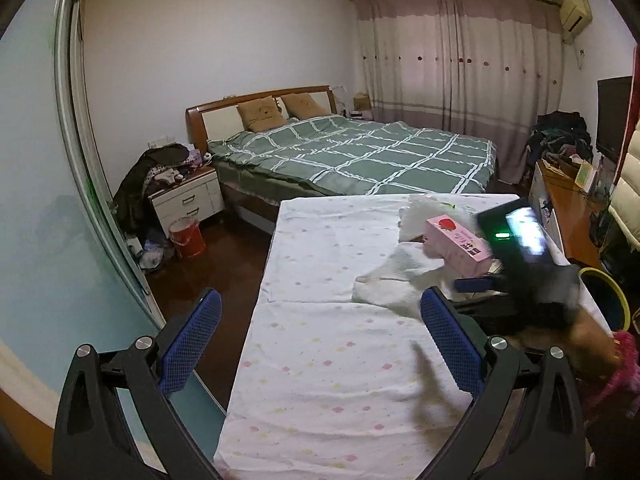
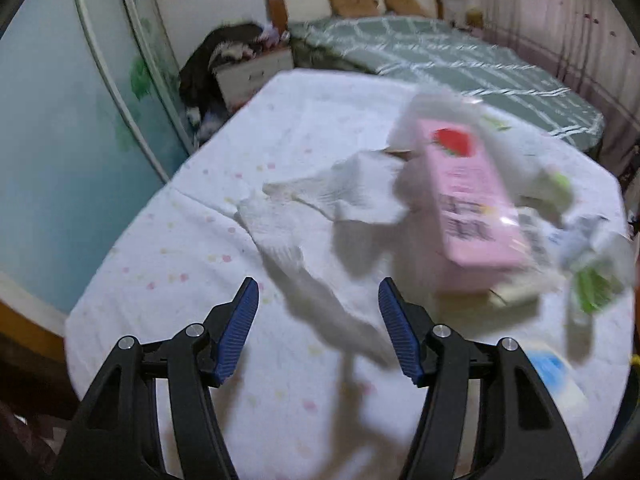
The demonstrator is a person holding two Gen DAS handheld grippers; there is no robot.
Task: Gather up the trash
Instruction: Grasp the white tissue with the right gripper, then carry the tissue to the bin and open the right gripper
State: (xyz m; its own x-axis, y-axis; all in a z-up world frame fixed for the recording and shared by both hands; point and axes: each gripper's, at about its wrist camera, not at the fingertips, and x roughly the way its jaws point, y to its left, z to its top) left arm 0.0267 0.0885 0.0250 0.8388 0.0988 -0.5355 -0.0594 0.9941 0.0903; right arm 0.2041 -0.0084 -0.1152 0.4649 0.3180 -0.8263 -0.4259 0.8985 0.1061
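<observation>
A pink carton (image 1: 460, 248) with a strawberry print lies on the cloth-covered table (image 1: 320, 380), at its far right. A crumpled white tissue (image 1: 400, 276) is spread just in front of it. My left gripper (image 1: 320, 340) hovers open over the table's middle with nothing between its fingers. In the blurred right wrist view, my right gripper (image 2: 320, 320) is open above the tissue (image 2: 320, 216), and the pink carton (image 2: 472, 200) is ahead to the right. Clear and green-printed wrappers (image 2: 592, 280) and a blue-white packet (image 2: 556, 372) lie at the right.
A yellow-rimmed bin (image 1: 608, 300) stands beyond the table's right edge. The right tool's black housing (image 1: 520, 248) and a hand cross the right side. Behind are a green-quilted bed (image 1: 360, 156), a nightstand (image 1: 188, 200), a red bucket (image 1: 186, 238) and a cluttered desk (image 1: 568, 184).
</observation>
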